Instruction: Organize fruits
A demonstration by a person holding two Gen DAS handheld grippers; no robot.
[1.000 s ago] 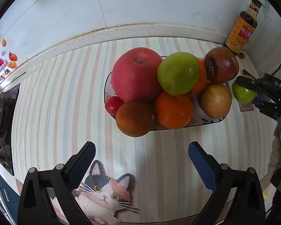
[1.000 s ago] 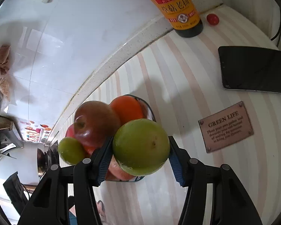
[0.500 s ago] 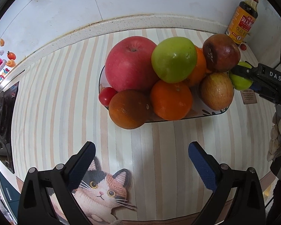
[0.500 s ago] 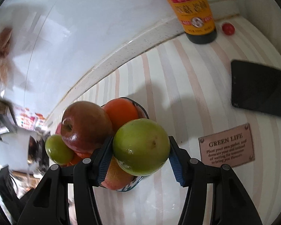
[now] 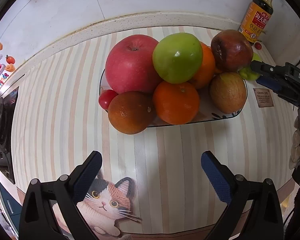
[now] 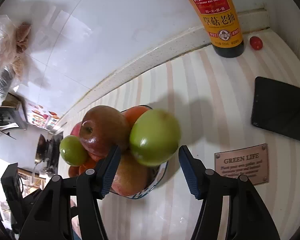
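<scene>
Right gripper (image 6: pixel 149 160) jaws opening; green apple (image 6: pixel 154 137) sits between and just past the tips, looks clear of both pads (slightly blurred, so not certain). Apple is at the bowl (image 6: pixel 160 173) edge, against the dark red apple (image 6: pixel 103 129) on the pile. Left gripper (image 5: pixel 150 172) spread wide, empty, hovering over the striped mat (image 5: pixel 60 110) near the bowl.

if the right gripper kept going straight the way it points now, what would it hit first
Most likely the green apple it is letting go of: the right gripper is opening, with that apple just ahead between the fingers, atop the piled fruit on the plate. Depth is unclear.
</scene>
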